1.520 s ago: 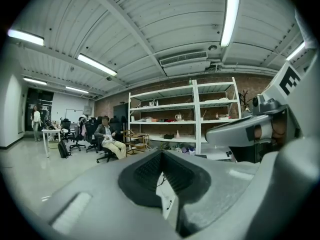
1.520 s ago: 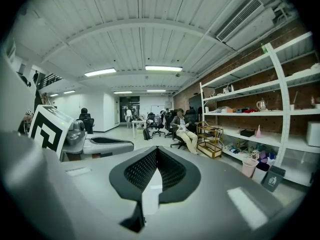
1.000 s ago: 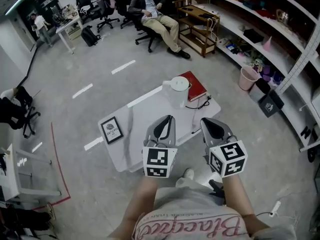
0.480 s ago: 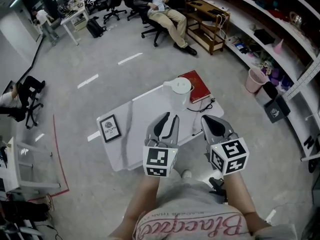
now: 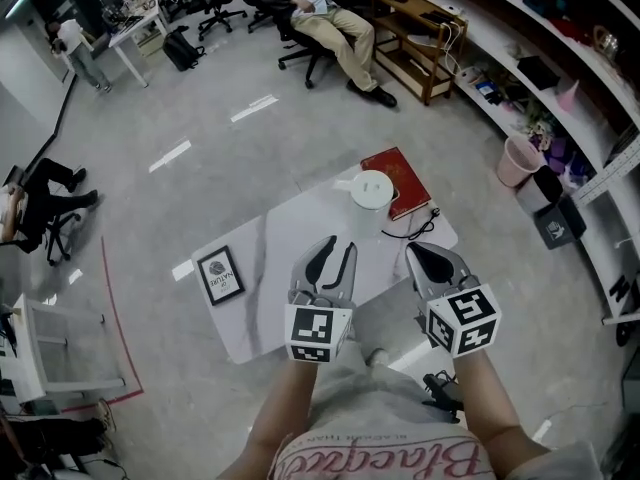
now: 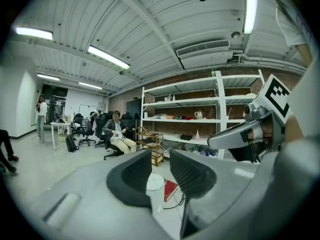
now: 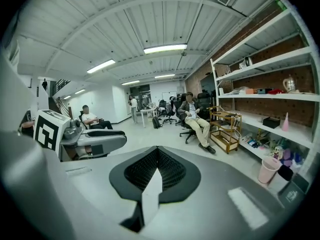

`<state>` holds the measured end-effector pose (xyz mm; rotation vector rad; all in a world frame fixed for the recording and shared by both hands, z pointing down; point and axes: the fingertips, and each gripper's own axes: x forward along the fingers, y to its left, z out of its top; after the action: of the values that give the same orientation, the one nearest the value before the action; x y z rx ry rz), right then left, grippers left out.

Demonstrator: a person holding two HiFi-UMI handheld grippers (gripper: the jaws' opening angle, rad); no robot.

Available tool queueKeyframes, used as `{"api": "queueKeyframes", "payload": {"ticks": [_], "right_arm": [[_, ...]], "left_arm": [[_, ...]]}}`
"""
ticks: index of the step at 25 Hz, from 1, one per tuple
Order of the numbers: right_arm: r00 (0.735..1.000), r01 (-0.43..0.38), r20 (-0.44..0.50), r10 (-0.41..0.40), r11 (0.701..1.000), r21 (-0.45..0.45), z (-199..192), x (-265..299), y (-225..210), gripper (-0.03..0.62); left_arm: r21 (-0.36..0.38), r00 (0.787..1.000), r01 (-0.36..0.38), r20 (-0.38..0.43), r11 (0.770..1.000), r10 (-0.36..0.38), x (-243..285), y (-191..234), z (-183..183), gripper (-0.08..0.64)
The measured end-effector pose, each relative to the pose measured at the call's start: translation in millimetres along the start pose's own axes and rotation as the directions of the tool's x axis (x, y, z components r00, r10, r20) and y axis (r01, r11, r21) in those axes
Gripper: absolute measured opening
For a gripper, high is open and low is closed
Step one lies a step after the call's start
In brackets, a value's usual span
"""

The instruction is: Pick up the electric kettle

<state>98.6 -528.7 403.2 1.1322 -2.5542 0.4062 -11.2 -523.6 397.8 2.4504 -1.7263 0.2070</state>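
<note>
The white electric kettle (image 5: 371, 193) stands upright at the far side of a small white table (image 5: 285, 243), and it also shows between the left jaws in the left gripper view (image 6: 154, 185). My left gripper (image 5: 326, 255) hovers over the table's near side, open, with nothing between its jaws. My right gripper (image 5: 424, 254) hangs near the table's right edge, shut and empty. Both are well short of the kettle. In the right gripper view the right gripper (image 7: 156, 170) has its jaws pressed together, and the kettle is not in sight.
A red book (image 5: 398, 180) lies right behind the kettle, with a black cable (image 5: 420, 226) beside it. A framed card (image 5: 221, 275) sits at the table's left end. A seated person (image 5: 325, 13), a wooden rack (image 5: 425, 33), shelving and a pink bin (image 5: 517, 159) lie beyond.
The head view has shifted, so the table and kettle now sit lower and more to the right in it. Both grippers have dropped slightly in view and keep their spacing; jaws unchanged.
</note>
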Motion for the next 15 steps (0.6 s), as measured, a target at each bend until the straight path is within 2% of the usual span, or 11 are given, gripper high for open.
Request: {"api": "queueKeyframes", "payload": {"ticks": [5,9,15], "right_arm": [[1.0,0.001,-0.025,-0.001,1.0,-0.003,-7,47,-9,0.023],[0.999,0.022,-0.04,-0.022,1.0,0.004,-18,79,-22,0.023],[0.997,0.064,-0.047,-0.063,0.998,0.02,-42,109,-47,0.023]], "left_arm": [[-0.029,1.0,0.002,-0.028,1.0,-0.003,32,34,-23,0.095],[-0.086,0.997,0.005,-0.07,0.996,-0.011,60,52,-50,0.095],[-0.091,0.994,-0.016,-0.11,0.996,0.006,93,69,-88,0.095]]}}
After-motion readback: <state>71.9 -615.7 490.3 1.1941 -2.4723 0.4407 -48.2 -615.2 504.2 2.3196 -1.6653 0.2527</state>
